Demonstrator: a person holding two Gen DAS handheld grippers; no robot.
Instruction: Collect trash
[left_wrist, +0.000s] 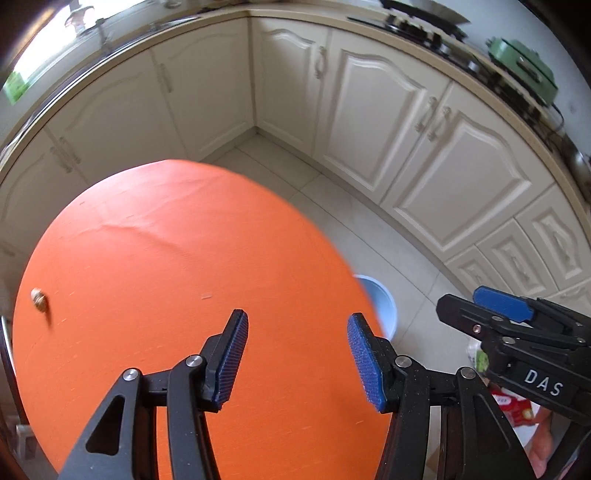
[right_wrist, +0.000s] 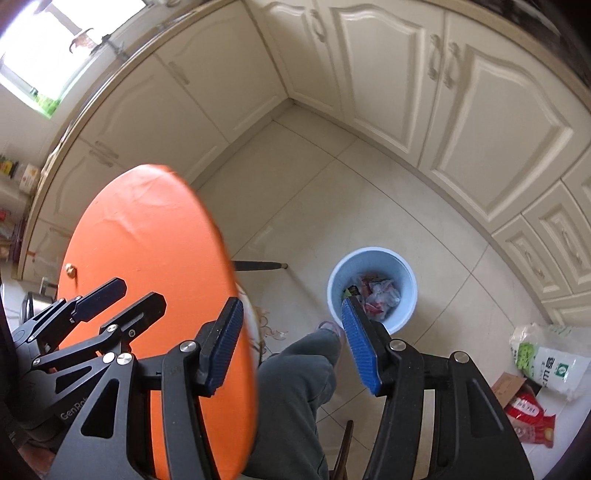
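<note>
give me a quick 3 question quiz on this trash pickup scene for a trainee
1. True or false: the left tongs are shut on a wrapper.
2. Where does the blue bin stand? A) on the orange table B) on the floor beside the table C) on the counter
3. Fill in: the one small item left on the tablecloth, a brownish scrap, lies near the table's ____ edge in the left wrist view.

Key:
1. False: both the left and right tongs are open and hold nothing.
2. B; it already holds wrappers.
3. left
</note>
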